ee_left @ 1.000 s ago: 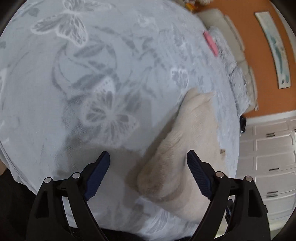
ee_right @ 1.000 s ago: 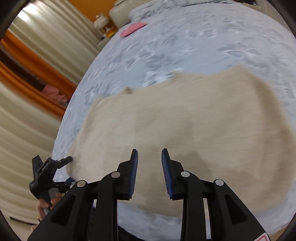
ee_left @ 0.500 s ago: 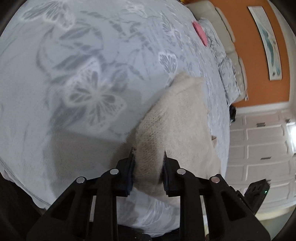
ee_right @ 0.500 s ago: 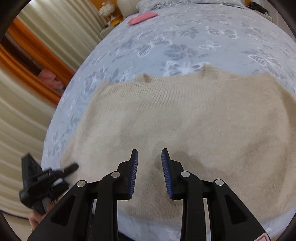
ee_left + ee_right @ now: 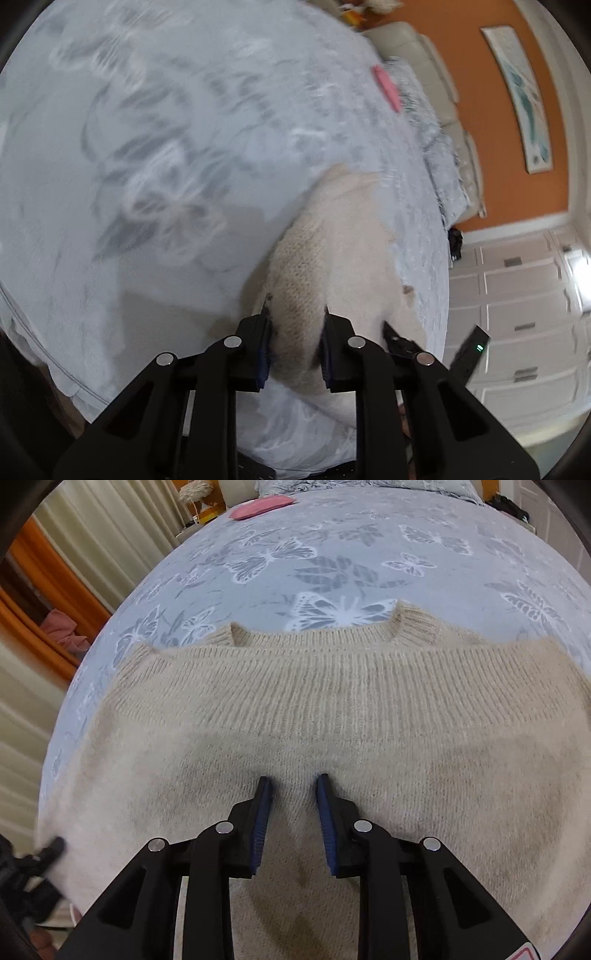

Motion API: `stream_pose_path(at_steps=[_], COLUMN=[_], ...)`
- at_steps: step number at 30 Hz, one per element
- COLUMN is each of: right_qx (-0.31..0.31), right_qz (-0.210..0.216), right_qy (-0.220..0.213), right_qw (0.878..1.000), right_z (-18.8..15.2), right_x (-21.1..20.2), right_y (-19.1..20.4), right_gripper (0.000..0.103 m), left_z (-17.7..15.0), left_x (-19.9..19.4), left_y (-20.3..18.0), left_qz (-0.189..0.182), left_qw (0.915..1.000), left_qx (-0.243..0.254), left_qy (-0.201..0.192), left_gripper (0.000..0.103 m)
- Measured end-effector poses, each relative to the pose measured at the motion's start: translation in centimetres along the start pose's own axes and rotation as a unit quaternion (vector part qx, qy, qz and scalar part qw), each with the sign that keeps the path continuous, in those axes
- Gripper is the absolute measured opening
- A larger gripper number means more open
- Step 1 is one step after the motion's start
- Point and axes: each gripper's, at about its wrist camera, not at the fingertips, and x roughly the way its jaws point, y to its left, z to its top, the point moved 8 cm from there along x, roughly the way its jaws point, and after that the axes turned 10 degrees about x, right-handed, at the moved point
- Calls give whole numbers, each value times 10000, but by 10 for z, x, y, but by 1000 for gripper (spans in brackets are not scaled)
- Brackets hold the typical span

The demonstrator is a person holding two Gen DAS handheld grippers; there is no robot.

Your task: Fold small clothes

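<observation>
A beige knitted sweater [image 5: 332,709] lies flat on the bed, its ribbed neck [image 5: 417,627] toward the far side. My right gripper [image 5: 291,794] rests on its middle with the jaws nearly closed, a narrow gap with knit showing between them. In the left wrist view the sweater [image 5: 343,236] runs away to the right. My left gripper [image 5: 295,325] is shut on its near left edge, a bunch of knit pinched between the fingers and raised a little. The left gripper also shows at the lower left of the right wrist view [image 5: 40,860].
The bed carries a grey-blue butterfly-print cover [image 5: 332,561]. A pink flat item [image 5: 258,507] lies at its far end, also in the left wrist view [image 5: 386,86]. Curtains [image 5: 55,590] stand left, white cabinets [image 5: 517,314] and an orange wall [image 5: 480,110] right.
My left gripper closed on the sweater's edge from wide open and has lifted it slightly. My right gripper came down closer to the middle of the sweater, jaws unchanged.
</observation>
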Motion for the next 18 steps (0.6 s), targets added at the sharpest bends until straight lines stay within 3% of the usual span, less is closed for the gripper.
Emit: stream_pose_path(at_steps=[8,13,18], right_qx=[166,793,1085], right_qz=[290,955,1014], right_qy=[-10,125,-238], right_qw=[9994,9922,9886], right_z=[2,9,16], right_x=[0,-22,-69], right_y=[-3,-17,-64], right_gripper=[23,26,29], left_z=[10,-10,-42], left_x=[-22,1,38], left_y=[-101,-166,-212], left_qz=[-604,-800,-819], left_qw=[9928,9836,9730], left_qx=[1007,1614,2126], left_qy=[-244,25,378], left_gripper=[17,17,17])
